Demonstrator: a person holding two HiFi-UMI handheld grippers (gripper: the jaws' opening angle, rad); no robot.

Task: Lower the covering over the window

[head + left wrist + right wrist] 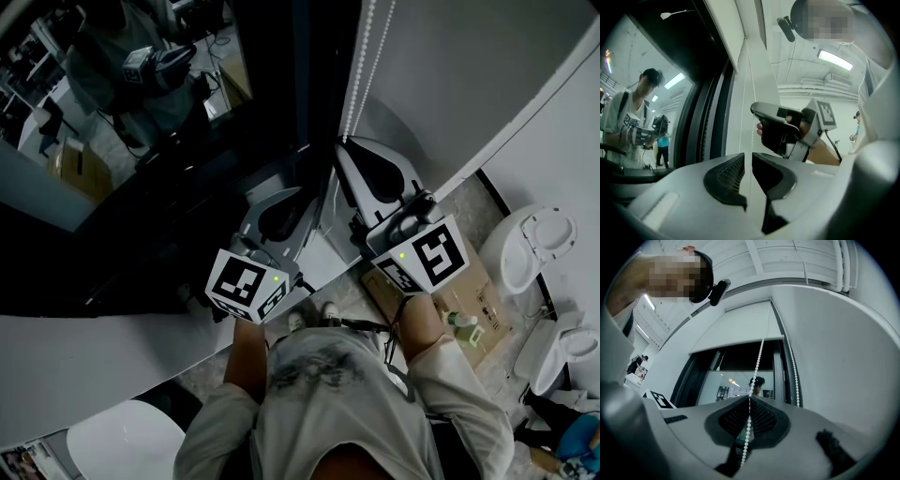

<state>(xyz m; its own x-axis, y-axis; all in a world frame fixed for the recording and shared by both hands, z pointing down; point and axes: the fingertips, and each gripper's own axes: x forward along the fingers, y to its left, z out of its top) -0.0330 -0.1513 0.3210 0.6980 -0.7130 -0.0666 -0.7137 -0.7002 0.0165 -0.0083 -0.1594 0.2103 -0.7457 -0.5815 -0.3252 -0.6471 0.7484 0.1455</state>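
1. Close in front of the person's chest, both hands reach toward the window point(740, 359); the left gripper point(749, 164) points about level, its jaws spread a little, with the bead chain point(748, 93) running through the gap and neither pad pressing on it.
2. Just above it on the same strand, the right gripper point(750, 399) tilts upward; its jaws are pressed together, pinching the chain.
3. Beyond the jaws the chain hangs straight, long axis up and down, near the window's right frame; a second strand hangs beside it, nearer the wall point(834, 357).
4. Higher up, the chain rises to the white roller blind point(736, 326), which is partly down; its bottom edge lies across the upper window, with dark glass below.
5. Far below, a speckled floor point(464, 202) carries a cardboard box point(473, 300).
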